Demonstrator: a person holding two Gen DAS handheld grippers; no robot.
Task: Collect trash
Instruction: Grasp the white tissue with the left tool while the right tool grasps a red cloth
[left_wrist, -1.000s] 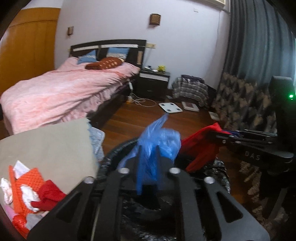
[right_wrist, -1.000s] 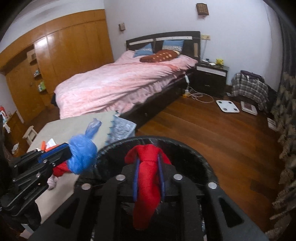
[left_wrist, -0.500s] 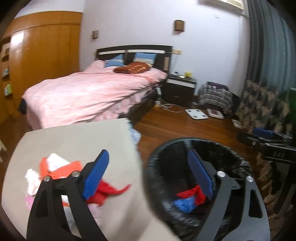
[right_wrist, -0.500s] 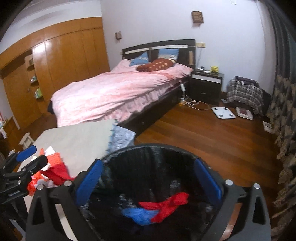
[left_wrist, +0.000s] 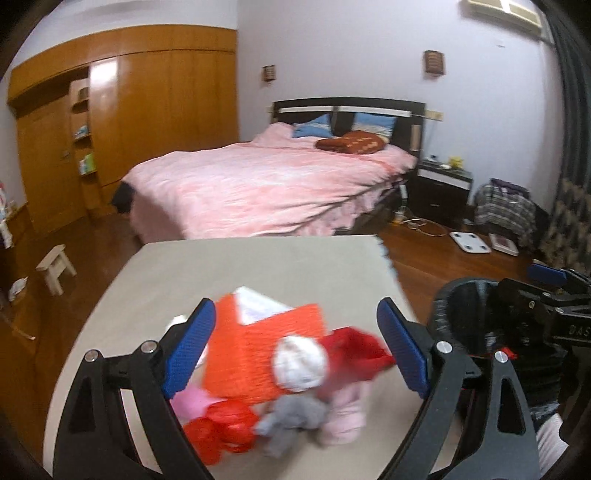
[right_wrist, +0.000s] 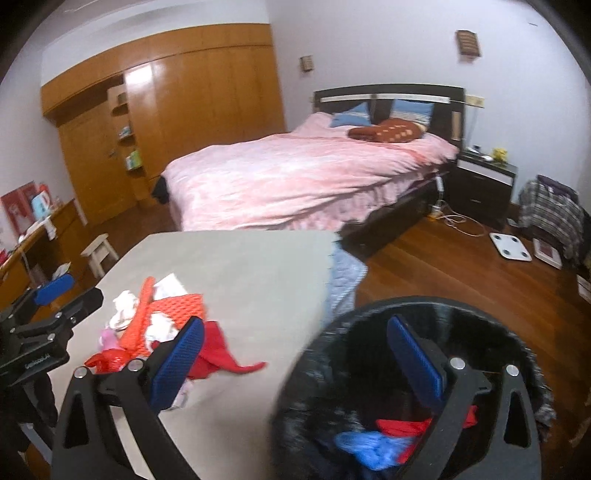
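Blue bag (right_wrist: 364, 448), red scrap (right_wrist: 406, 428) in bin (right_wrist: 332, 369). Trash pile (left_wrist: 273, 373) remains on tabletop (left_wrist: 221, 273), 12 o'clock of left tongs (left_wrist: 295, 350). Left tongs, right tongs (right_wrist: 295, 363) wide open, empty.

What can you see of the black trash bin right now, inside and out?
The trash bin is round, open-topped and lined with a crinkly, glossy black bag that folds over its rim. It stands upright on the wooden floor, beside the right edge of the grey table. Inside lie a crumpled blue plastic bag and a red piece, touching each other. The open right gripper hangs above its left rim, one finger over the opening; contact cannot be told. The left wrist view shows only its blurred rim.
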